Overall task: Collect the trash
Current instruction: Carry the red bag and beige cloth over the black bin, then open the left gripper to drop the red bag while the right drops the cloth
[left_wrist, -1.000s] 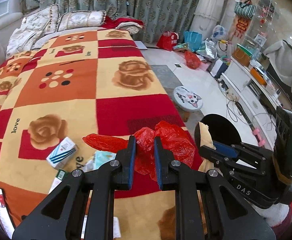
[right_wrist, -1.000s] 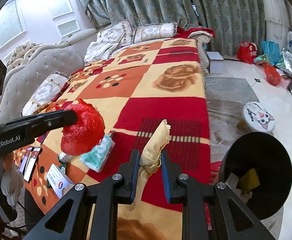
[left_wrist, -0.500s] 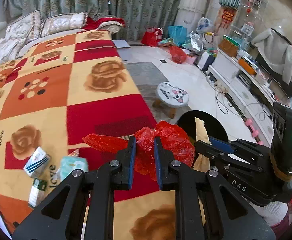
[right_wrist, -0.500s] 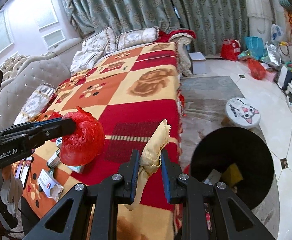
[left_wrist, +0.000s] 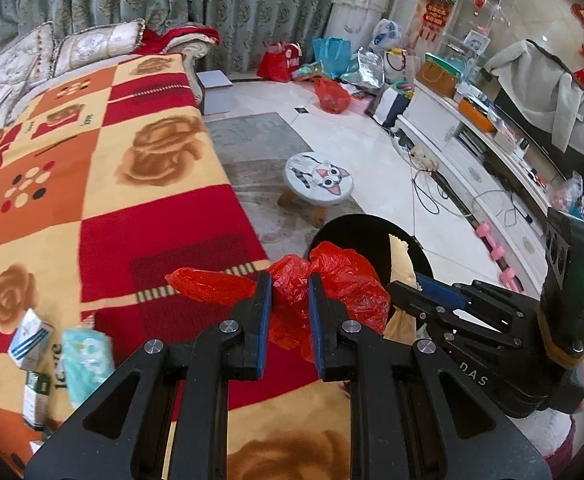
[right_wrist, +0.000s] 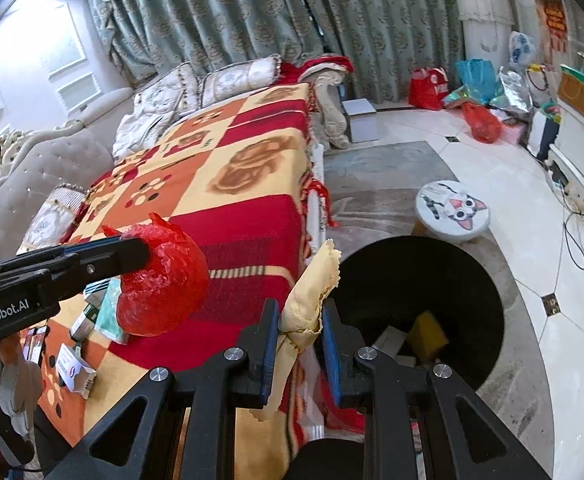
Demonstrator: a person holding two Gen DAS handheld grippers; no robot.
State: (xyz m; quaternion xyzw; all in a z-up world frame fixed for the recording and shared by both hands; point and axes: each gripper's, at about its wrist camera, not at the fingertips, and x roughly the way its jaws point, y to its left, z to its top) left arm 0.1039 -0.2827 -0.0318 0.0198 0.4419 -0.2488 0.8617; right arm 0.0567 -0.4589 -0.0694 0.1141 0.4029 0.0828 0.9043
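The left gripper (left_wrist: 288,300) is pinching a crumpled red plastic bag (left_wrist: 332,280) above the blanket-covered sofa's (left_wrist: 112,200) floor-side edge, and the right gripper (right_wrist: 300,332) is pinching a crumpled tan paper wrapper (right_wrist: 312,292) at its twisted waist, just beside the black trash bin's (right_wrist: 492,300) rim. Both items are looking light, soft and compressible, so each is best held at its bunched middle. The thin film is likely slipping easily if the squeeze is relaxing.
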